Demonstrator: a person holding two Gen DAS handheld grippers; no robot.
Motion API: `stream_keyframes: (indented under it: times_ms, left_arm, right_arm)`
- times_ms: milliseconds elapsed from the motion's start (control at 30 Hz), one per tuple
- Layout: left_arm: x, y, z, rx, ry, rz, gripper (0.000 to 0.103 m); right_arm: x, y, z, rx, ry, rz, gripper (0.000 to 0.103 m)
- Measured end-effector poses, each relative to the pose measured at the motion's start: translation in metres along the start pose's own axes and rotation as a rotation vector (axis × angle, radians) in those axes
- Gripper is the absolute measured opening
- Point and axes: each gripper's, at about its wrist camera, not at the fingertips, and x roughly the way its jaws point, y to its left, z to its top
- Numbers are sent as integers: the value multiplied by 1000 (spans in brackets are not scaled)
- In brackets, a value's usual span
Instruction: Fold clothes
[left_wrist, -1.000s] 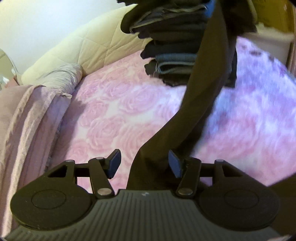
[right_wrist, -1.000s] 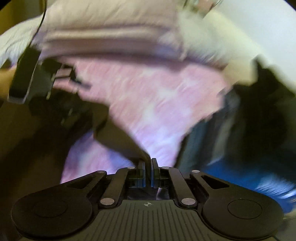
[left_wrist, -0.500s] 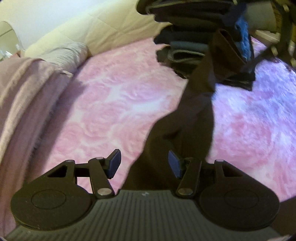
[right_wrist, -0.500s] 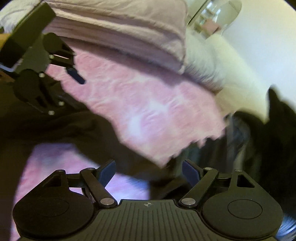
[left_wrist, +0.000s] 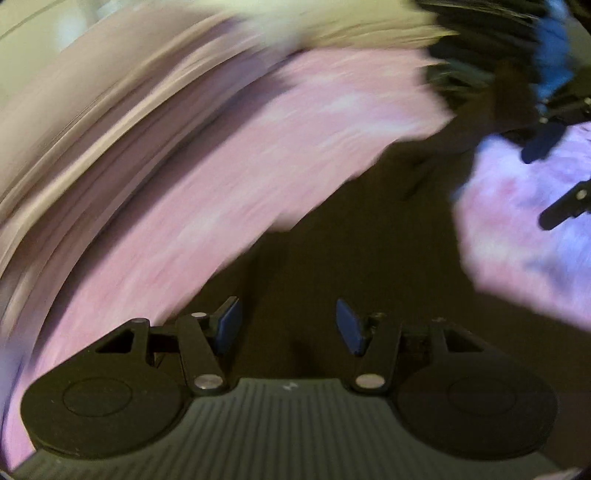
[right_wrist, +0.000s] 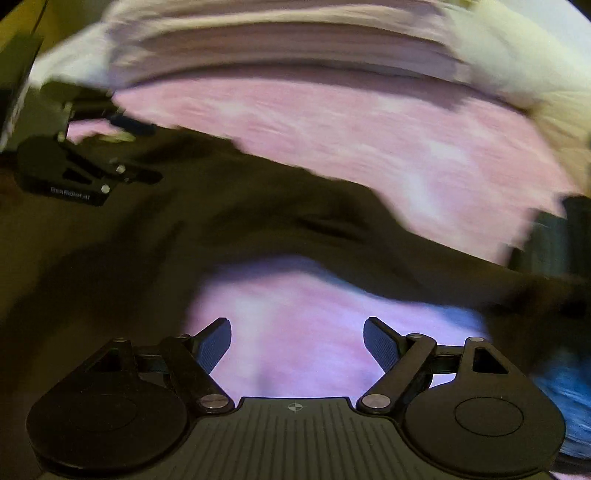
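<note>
A dark brown garment (left_wrist: 351, 236) lies spread on the pink rose bedspread (left_wrist: 221, 177); it also shows in the right wrist view (right_wrist: 221, 221). My left gripper (left_wrist: 287, 326) is open, its pads over the garment. My right gripper (right_wrist: 297, 345) is open and empty over bare bedspread (right_wrist: 332, 140), with the garment just beyond its fingertips. The left gripper (right_wrist: 122, 147) also shows in the right wrist view at the far left. The right gripper (left_wrist: 554, 173) shows in the left wrist view at the right edge. Both views are blurred by motion.
A stack of folded dark clothes (left_wrist: 480, 48) with something blue (left_wrist: 554, 55) sits at the far right of the bed. A mauve blanket (right_wrist: 277, 40) and a cream quilt (right_wrist: 517, 48) lie along the bed's far side.
My right gripper let go of the garment and opened. The garment dropped from hanging to lying spread on the bed. Both grippers have swung quickly, lower over the bed.
</note>
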Motion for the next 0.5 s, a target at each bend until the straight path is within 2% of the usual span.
stream_keyframes:
  times_ms: [100, 167, 233, 300, 400, 467, 500]
  left_arm:
    - [-28, 73, -66, -117, 87, 94, 52]
    - [-38, 127, -110, -187, 134, 130, 52]
    - [-39, 172, -145, -250, 166, 141, 52]
    - [-34, 206, -167, -305, 159, 115, 52]
    - [-12, 233, -180, -369, 120, -7, 52]
    - [2, 240, -185, -401, 117, -77, 44]
    - [7, 241, -188, -407, 127, -93, 20]
  right_arm:
    - [24, 43, 30, -109, -33, 138, 82]
    - [48, 72, 60, -226, -57, 193, 82]
    - [74, 89, 88, -292, -71, 200, 82]
    - [101, 104, 116, -352, -85, 202, 82]
    - [138, 114, 146, -424, -72, 191, 82]
    - [162, 111, 160, -433, -35, 177, 82]
    - [174, 109, 168, -437, -16, 169, 82]
